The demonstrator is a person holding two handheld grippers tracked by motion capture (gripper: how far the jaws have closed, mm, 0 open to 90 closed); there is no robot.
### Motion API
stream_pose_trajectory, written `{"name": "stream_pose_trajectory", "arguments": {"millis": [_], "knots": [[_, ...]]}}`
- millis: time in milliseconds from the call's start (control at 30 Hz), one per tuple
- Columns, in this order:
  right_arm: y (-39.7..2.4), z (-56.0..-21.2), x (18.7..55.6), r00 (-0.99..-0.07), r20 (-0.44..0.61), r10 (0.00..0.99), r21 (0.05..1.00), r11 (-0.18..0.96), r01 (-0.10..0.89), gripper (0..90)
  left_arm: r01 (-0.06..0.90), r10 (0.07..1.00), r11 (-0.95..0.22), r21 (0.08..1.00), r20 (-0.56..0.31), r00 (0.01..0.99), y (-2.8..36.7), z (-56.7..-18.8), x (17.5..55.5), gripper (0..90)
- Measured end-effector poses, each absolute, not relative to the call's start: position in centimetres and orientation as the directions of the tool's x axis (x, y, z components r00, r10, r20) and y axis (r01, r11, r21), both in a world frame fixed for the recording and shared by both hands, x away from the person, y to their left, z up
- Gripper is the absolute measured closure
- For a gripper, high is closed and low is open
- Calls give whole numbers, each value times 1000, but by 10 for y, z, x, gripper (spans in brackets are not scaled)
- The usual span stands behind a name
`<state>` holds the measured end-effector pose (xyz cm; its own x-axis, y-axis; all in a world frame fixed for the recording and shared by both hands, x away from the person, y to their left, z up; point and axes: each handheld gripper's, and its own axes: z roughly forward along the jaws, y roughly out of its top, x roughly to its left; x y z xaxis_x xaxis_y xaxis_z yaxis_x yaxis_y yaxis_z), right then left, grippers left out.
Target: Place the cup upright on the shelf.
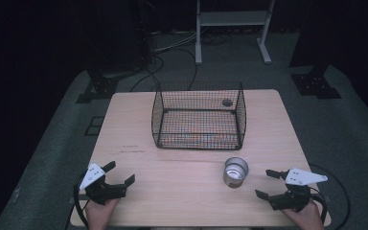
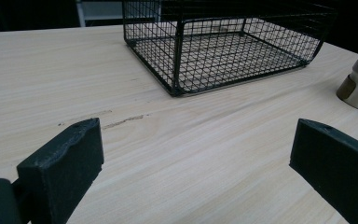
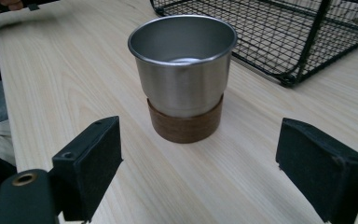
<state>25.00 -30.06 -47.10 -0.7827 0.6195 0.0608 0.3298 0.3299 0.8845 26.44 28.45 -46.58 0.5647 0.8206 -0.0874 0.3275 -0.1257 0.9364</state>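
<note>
**Table inventory, reckoned from the wire basket**

1. Left gripper (image 1: pixel 116 174): near table edge, well left and short of the basket; jaws spread wide, nothing between them, bare wood ahead.
2. Wire basket (image 1: pixel 199 139): black mesh, upright at the centre-rear of the wooden table (image 1: pixel 172 187), with nothing visible inside (front corner closest in the left gripper view).
3. Steel cup (image 1: pixel 235 172): upright on a brown base, just in front of the basket's right end.
4. Right gripper (image 1: pixel 267 183): right of the cup, apart from it; jaws wide apart, holding nothing, facing the cup.
</note>
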Motion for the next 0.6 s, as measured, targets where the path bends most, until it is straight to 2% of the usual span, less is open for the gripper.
{"name": "stream_pose_trajectory", "arguments": {"millis": [600], "knots": [[-266, -465, 271, -816, 28, 578, 856, 408, 318, 134, 319, 822, -125, 939, -82, 564, 287, -465, 264, 16]]}}
